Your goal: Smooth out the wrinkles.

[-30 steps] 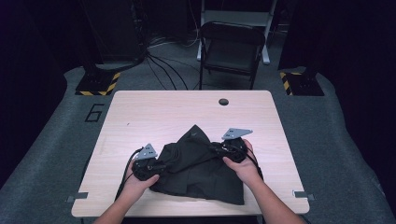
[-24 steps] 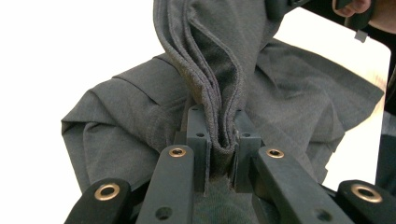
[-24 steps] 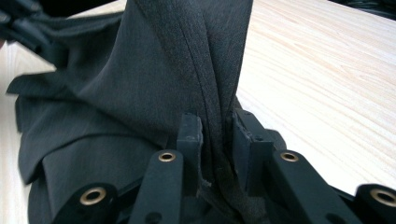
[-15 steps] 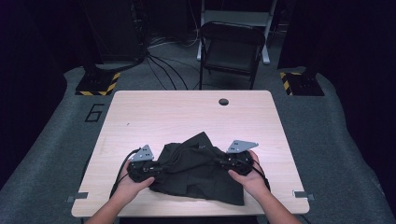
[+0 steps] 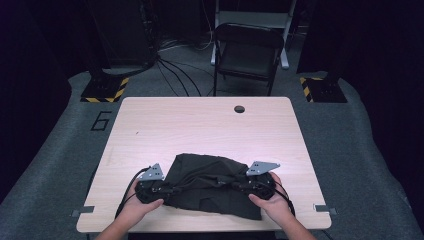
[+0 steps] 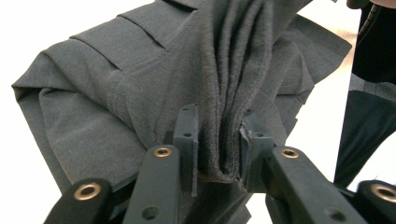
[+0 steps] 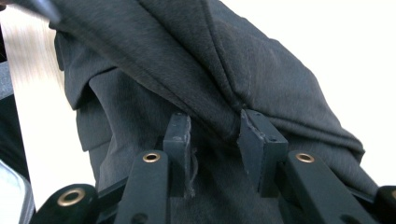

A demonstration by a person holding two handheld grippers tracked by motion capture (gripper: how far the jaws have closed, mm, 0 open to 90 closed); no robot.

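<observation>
From the high view, a dark cloth (image 5: 212, 185) lies bunched up on the near part of the wooden table (image 5: 200, 125), close to the edge where the person stands. The left gripper (image 5: 167, 189) is at the cloth's left end, with a hand (image 5: 137, 207) around it. The right gripper (image 5: 240, 186) is at the cloth's right end, with the other hand (image 5: 267, 202) around it. A small round hole (image 5: 239, 108) sits in the table far beyond the cloth. A black chair (image 5: 247, 52) stands on the floor past the far side of the table.

In the left gripper view, a thick fold of the cloth (image 6: 224, 93) sits between the two black jaws of the left gripper (image 6: 218, 140). The jaws have just been opening. The fold fills the gap and touches both pads, so this gripper is grasping the cloth, though loosely.

In the right gripper view, the cloth (image 7: 196, 70) is draped over and between the jaws of the right gripper (image 7: 215, 135). These jaws have just been opening too. There is a gap beside the pads and they do not squeeze the cloth, so this gripper looks let go, with the cloth only resting there.
</observation>
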